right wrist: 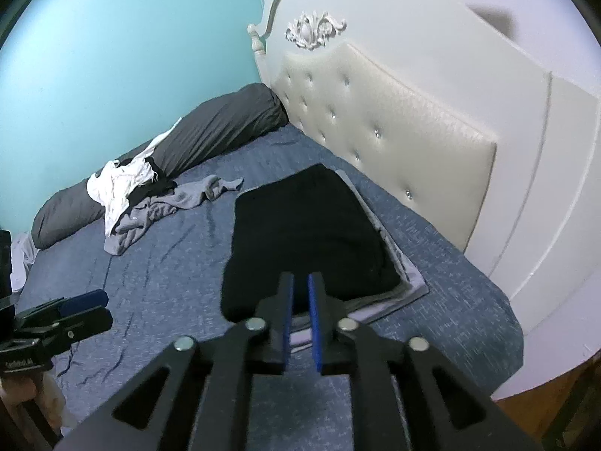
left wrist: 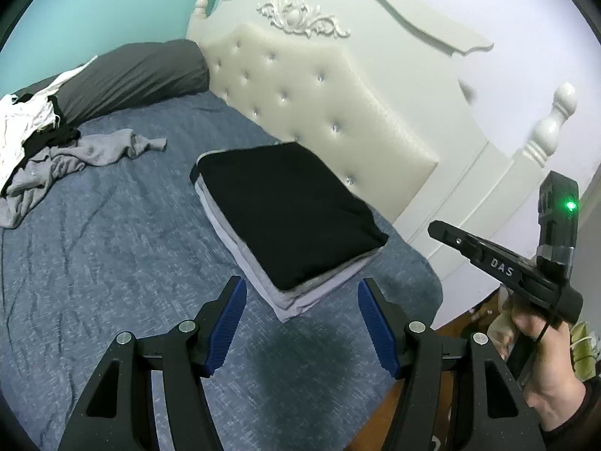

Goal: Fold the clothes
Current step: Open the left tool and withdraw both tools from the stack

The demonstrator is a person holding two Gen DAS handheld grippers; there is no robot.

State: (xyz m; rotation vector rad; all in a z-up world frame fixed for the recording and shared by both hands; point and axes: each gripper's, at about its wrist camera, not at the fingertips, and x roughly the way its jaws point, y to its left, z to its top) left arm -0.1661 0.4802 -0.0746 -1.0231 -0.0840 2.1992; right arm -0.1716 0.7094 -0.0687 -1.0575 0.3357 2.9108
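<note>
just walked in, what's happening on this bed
A person is folding laundry with a handheld gripper in each hand. A black garment lies folded on top of a neat stack by the headboard. The left gripper is open and the right gripper is slightly open, neither holding anything. An unfolded pile of clothes waits beside the grey pillow.

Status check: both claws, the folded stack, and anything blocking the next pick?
Left claw open, empty. Right claw slightly parted, empty. Black garment folded atop stack by headboard. Unfolded pile waiting across the bed, path unobstructed.
</note>
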